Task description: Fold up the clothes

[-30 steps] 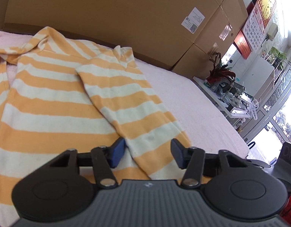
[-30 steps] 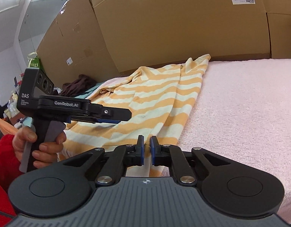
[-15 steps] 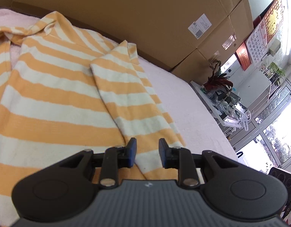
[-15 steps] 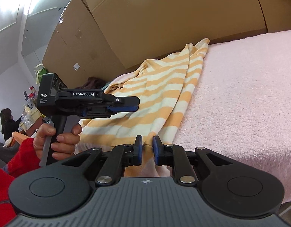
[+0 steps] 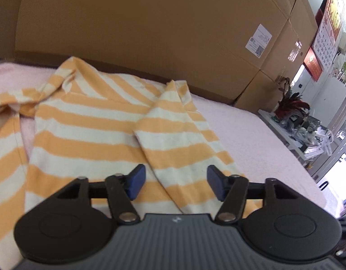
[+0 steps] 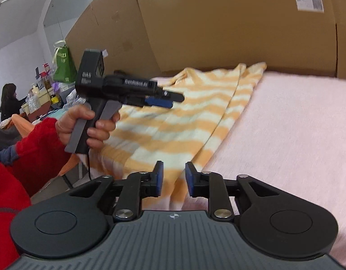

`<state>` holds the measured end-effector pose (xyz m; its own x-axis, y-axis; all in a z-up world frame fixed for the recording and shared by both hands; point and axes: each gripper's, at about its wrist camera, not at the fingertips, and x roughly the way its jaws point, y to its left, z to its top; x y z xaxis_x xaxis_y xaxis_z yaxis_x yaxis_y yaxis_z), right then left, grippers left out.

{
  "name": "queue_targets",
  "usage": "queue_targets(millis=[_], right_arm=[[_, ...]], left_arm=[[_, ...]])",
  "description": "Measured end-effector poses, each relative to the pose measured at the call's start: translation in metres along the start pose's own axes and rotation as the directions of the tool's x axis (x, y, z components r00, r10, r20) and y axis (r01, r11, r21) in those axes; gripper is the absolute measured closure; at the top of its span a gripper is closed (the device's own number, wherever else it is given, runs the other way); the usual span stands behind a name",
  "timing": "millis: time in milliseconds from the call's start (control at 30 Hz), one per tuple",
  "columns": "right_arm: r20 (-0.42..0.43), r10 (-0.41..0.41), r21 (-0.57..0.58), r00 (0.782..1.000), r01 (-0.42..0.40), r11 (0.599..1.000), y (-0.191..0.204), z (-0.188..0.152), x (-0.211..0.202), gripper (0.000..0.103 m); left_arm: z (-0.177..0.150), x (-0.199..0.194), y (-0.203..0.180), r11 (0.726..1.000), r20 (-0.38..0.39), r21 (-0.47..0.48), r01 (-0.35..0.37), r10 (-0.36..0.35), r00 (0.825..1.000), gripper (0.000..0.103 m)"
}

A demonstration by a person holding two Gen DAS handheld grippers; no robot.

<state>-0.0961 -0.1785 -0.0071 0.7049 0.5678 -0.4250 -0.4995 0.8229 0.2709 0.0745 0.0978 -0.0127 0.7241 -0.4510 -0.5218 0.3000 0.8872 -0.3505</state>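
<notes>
An orange-and-cream striped shirt [image 5: 87, 135] lies spread on the pink towel surface [image 5: 251, 139], one sleeve [image 5: 173, 144] folded in over its body. My left gripper [image 5: 175, 181] hovers above that sleeve's lower end. Its jaws are opening wide and the blue pads touch nothing. In the right wrist view the shirt [image 6: 173, 121] runs along the surface's left side. My right gripper [image 6: 174, 177] sits at the shirt's near hem with its jaws opening; the hem shows in the gap, and the pads do not press it. The left gripper [image 6: 170, 100], held by a hand [image 6: 83, 123] in a red sleeve, hangs over the shirt.
Large cardboard boxes [image 5: 150, 33] wall off the back of the surface. A low white table [image 5: 292, 135] with a plant and clutter stands at the right, near a glass door. At the far left a person [image 6: 10, 101] sits beside a green bag [image 6: 64, 65].
The left jaws narrowed, then spread wide, and the left hand drew back over the sleeve. The right jaws, nearly shut at the hem before, have parted and lifted slightly.
</notes>
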Motion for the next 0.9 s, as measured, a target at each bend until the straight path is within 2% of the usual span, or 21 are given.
queue_targets(millis=[100, 200, 233, 400, 567, 700, 767, 800, 833, 900], right_arm=[[0.114, -0.003, 0.076, 0.993, -0.005, 0.997, -0.023, 0.034, 0.006, 0.069], [0.126, -0.026, 0.105, 0.992, 0.013, 0.994, -0.039, 0.061, 0.042, 0.069], [0.111, -0.042, 0.098, 0.993, 0.031, 0.995, -0.039, 0.069, 0.056, 0.069], [0.070, -0.027, 0.129, 0.997, 0.018, 0.991, -0.070, 0.106, 0.124, 0.069], [0.041, -0.076, 0.194, 0.996, 0.067, 0.979, -0.111, 0.136, 0.183, 0.069], [0.052, -0.071, 0.271, 0.996, 0.055, 0.961, -0.136, 0.141, 0.207, 0.067], [0.040, -0.015, 0.289, 0.999, 0.003, 0.957, -0.139, 0.134, 0.211, 0.070], [0.026, 0.008, 0.294, 1.000, -0.015, 0.956, -0.140, 0.130, 0.212, 0.081], [0.017, 0.007, 0.288, 1.000, -0.011, 0.958, -0.138, 0.130, 0.211, 0.097], [0.019, 0.002, 0.269, 1.000, -0.007, 0.963, -0.136, 0.130, 0.206, 0.099]], left_arm=[[0.008, 0.016, 0.009, 0.999, 0.003, 0.004, -0.033, 0.033, 0.999, 0.033], [0.010, 0.024, 0.014, 1.000, 0.017, -0.017, 0.005, -0.005, 1.000, 0.033], [0.010, 0.024, 0.016, 0.999, 0.020, -0.027, 0.029, -0.029, 0.999, 0.033], [0.007, 0.023, 0.025, 0.986, 0.028, -0.088, 0.140, -0.138, 0.990, 0.032], [0.005, 0.025, 0.026, 0.961, 0.012, -0.107, 0.257, -0.257, 0.966, 0.034], [0.005, 0.029, 0.030, 0.946, 0.005, -0.145, 0.291, -0.294, 0.956, 0.034], [0.005, 0.031, 0.034, 0.934, 0.008, -0.178, 0.310, -0.313, 0.950, 0.034], [0.005, 0.031, 0.034, 0.934, 0.009, -0.179, 0.311, -0.314, 0.949, 0.034], [0.005, 0.031, 0.033, 0.935, 0.010, -0.175, 0.309, -0.312, 0.950, 0.034], [0.005, 0.031, 0.031, 0.938, 0.013, -0.166, 0.306, -0.308, 0.951, 0.034]])
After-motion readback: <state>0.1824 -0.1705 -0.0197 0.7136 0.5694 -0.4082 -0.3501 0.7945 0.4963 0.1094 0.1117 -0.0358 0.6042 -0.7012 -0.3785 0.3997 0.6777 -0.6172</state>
